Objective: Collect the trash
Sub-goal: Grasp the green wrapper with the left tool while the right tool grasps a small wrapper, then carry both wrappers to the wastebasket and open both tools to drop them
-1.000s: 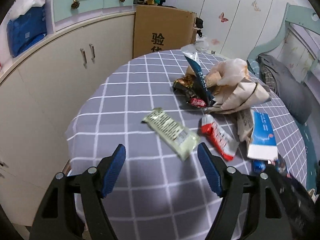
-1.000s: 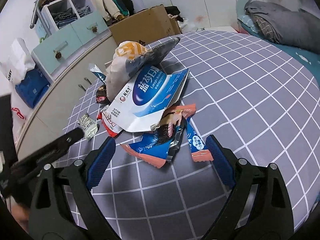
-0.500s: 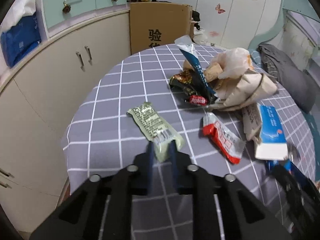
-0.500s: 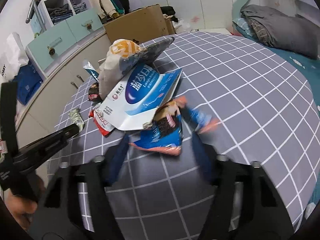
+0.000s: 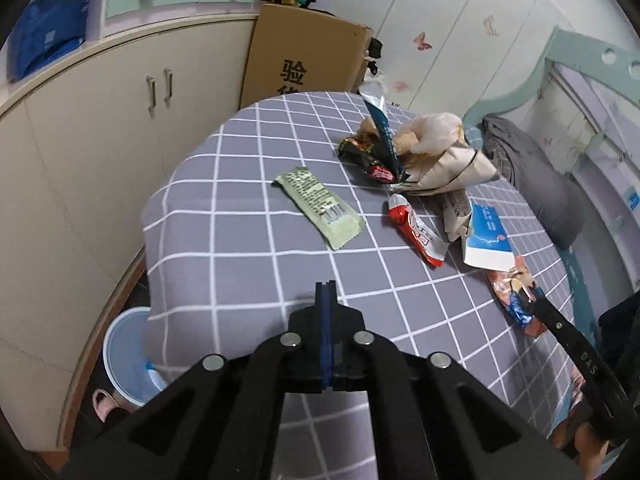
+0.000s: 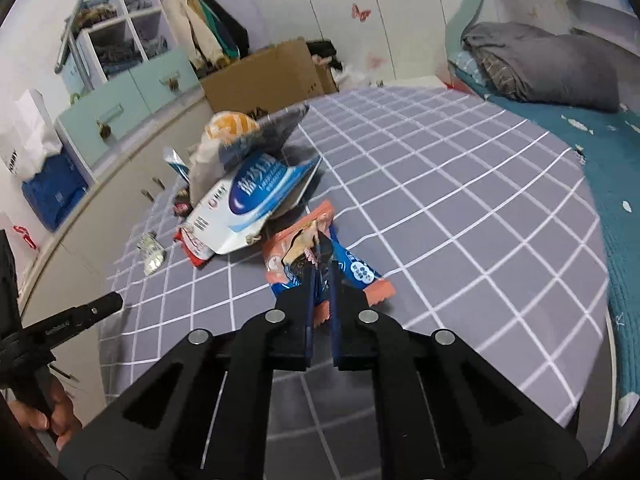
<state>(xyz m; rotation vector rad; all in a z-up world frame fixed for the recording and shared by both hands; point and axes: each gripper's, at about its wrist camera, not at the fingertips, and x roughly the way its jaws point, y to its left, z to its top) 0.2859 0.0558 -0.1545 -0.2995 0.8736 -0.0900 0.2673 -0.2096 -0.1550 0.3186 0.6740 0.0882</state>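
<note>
On the grey checked tablecloth lies a green wrapper, flat and apart from my left gripper. That gripper's jaws are closing, pads together with nothing between them, over bare cloth near the table's edge. My right gripper has its jaws closing, shut on an orange and blue snack wrapper that rests on the cloth. Behind it lie a blue and white packet, a red wrapper and a crumpled paper bag among several other wrappers.
A pale blue bin stands on the floor below the table's left edge. A cardboard box and cream cabinets stand behind the table. A bed with grey bedding lies to the right.
Both grippers went from wide open to shut. The left one closed empty and drew back from the green wrapper. The right one closed on the orange and blue wrapper.
</note>
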